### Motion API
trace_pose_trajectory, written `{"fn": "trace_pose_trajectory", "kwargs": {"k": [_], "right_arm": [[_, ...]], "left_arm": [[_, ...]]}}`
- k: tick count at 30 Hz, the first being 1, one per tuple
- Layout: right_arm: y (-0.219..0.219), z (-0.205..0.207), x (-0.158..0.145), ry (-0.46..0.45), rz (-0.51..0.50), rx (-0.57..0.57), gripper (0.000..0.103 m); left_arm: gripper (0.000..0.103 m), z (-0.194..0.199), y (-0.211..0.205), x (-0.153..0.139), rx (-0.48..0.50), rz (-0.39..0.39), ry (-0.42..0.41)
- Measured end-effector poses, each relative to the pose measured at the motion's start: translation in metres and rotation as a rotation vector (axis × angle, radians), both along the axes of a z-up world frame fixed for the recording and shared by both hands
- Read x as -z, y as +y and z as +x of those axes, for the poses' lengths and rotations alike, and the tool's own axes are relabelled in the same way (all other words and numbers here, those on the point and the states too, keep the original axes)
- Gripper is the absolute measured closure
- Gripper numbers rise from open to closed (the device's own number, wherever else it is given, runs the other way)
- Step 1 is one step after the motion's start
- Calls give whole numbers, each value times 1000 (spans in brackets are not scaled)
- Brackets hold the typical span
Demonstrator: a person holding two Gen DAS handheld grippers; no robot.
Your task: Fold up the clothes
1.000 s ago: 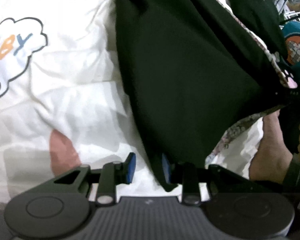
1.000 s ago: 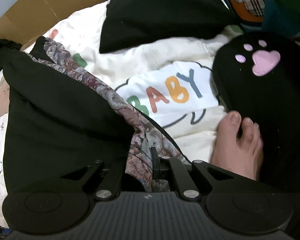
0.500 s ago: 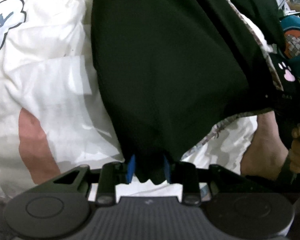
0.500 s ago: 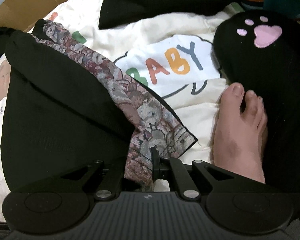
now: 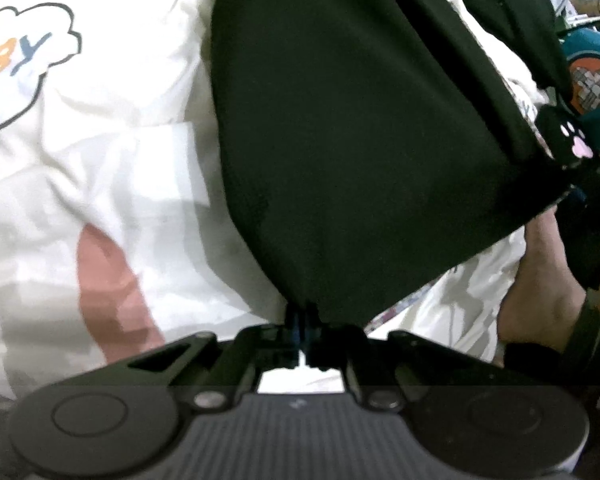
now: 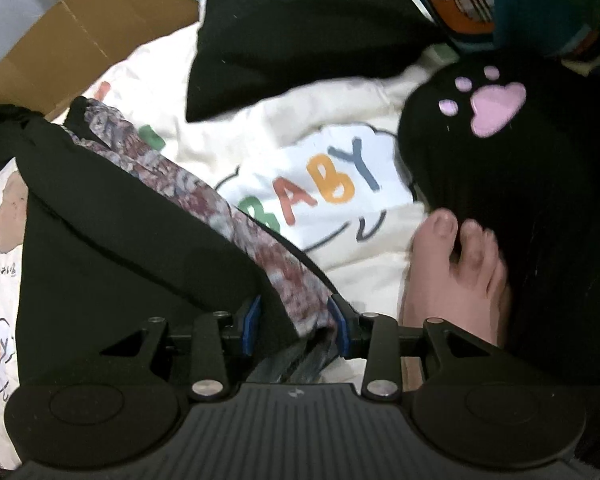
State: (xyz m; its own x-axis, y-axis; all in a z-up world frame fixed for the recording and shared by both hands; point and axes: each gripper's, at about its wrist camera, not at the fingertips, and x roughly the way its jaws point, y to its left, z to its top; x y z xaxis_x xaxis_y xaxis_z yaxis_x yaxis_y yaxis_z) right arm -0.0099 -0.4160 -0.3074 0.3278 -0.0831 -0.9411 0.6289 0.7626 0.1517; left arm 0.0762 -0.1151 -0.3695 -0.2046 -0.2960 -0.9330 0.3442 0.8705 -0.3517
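1. Since 1 s ago, left gripper (image 5: 302, 320) has pinched a corner of the black garment (image 5: 352, 120); right gripper (image 6: 294, 320) has spread around the patterned edge (image 6: 236, 216).
2. Garment stretches forward from both grippers above the white bedsheet (image 6: 340, 152), left gripper alone holding.

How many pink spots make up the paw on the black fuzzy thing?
4 on the paw print: one big heart-shaped pad and three small toe dots along its upper left. More paws may be hidden elsewhere.
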Motion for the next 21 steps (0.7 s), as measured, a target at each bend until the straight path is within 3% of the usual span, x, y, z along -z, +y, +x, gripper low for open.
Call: {"fn": "trace_pose_trajectory", "kwargs": {"k": [5, 13, 14, 15, 16, 18, 21], "right_arm": [[-1, 4, 3, 38, -16, -45, 62], [-2, 11, 8, 98, -42, -117, 63], [-2, 12, 8, 99, -39, -122, 68], [-2, 12, 8, 90, -21, -121, 83], [-3, 12, 9, 77, 6, -120, 89], [-4, 15, 7, 68, 27, -135, 94], [0, 19, 1, 86, -32, -163, 95]], "left_arm": [[101, -8, -16, 6, -7, -10, 1], [100, -4, 9, -5, -8, -11, 8], [100, -4, 8, -4, -8, -11, 8], [100, -4, 8, -4, -11, -13, 10], [100, -3, 8, -5, -16, -17, 12], [100, -2, 9, -6, -30, -28, 16], [100, -3, 7, -9, -13, -24, 12]]}}
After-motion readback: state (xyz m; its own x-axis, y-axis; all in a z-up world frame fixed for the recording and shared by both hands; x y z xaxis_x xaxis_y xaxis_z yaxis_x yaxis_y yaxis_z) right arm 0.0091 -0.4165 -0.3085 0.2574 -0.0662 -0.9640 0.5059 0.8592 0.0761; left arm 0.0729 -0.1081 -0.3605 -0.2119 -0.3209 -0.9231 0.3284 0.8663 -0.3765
